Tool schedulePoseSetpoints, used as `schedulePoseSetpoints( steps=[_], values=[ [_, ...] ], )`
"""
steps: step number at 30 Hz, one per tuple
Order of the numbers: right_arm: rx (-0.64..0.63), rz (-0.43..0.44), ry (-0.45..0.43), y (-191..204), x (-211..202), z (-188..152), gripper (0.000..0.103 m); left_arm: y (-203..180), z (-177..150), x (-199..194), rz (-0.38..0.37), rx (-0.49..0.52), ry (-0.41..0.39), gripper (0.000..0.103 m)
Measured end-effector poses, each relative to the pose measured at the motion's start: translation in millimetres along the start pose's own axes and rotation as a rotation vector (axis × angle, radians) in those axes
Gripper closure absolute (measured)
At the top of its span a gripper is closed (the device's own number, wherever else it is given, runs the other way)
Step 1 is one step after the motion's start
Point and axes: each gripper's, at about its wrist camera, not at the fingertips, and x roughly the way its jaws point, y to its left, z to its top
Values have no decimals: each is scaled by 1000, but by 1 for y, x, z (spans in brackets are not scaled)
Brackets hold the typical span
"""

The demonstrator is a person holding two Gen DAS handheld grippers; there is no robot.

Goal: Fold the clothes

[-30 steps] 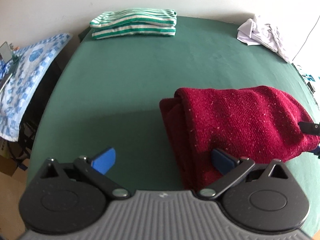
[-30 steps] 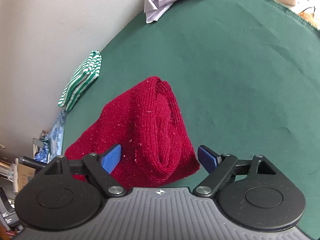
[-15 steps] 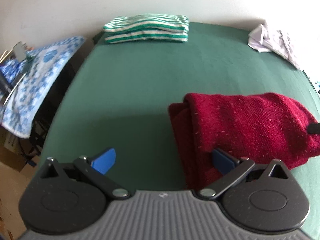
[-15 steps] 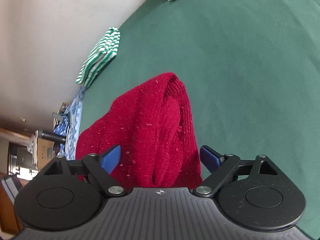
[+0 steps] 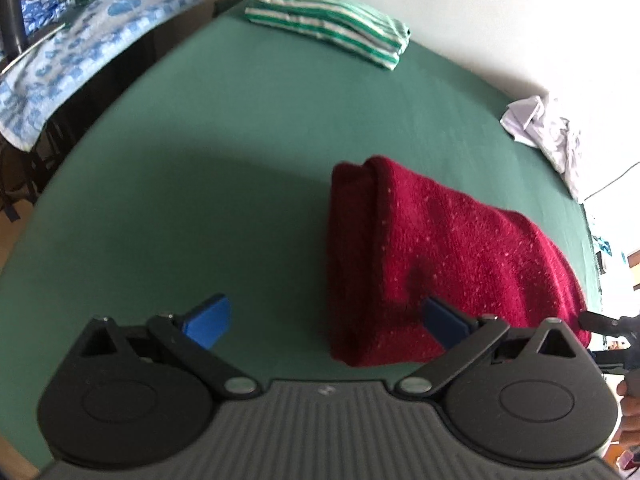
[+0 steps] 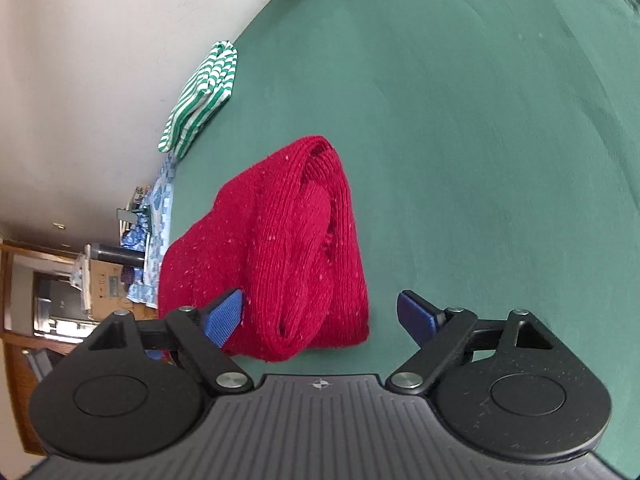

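Both pairs of blue-padded fingers stand spread wide and grip nothing: on the left gripper [image 5: 326,322] one pad hangs over bare cloth while the other pad [image 5: 444,320] sits against the near edge of the folded red knit sweater [image 5: 448,256], though the left wrist view is too blurred there to say whether it presses in or only brushes the wool. The right gripper [image 6: 322,316] is spread just as wide, its left pad [image 6: 224,316] up against the sweater's flank and its right pad [image 6: 416,316] apart from it, over the green tablecloth [image 6: 480,140]. The sweater lies in a thick bundle on that cloth just ahead of both tools, its rolled layers showing at the end that faces the right gripper. At the far right of the left wrist view a bit of the other tool and of a hand [image 5: 630,396] shows beyond the sweater. Farther back, near the wall, a folded green-and-white striped garment [image 5: 328,22] rests well apart from the sweater, and a crumpled white garment [image 5: 544,128] lies at the cloth's far right edge. Off the table to the left a blue-patterned cloth [image 5: 80,44] drapes over something.
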Motion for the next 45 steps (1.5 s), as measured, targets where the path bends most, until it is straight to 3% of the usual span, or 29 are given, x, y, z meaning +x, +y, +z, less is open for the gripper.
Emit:
schedulePoseSetpoints(
  steps=[5, 11, 26, 35, 45],
  values=[
    [73, 75, 28, -13, 9, -3, 16, 5, 5, 14, -78, -67, 38, 1],
    [85, 126, 40, -20, 15, 5, 16, 8, 14, 29, -125, -34, 47, 1],
    [-2, 149, 148, -11, 27, 31, 13, 16, 23, 46, -213, 5, 104, 1],
    [-5, 188, 174, -20, 25, 33, 15, 30, 28, 56, -304, -49, 187, 1],
    [-22, 143, 171, -13, 22, 30, 19, 42, 31, 64, -400, -97, 276, 1]
  ],
)
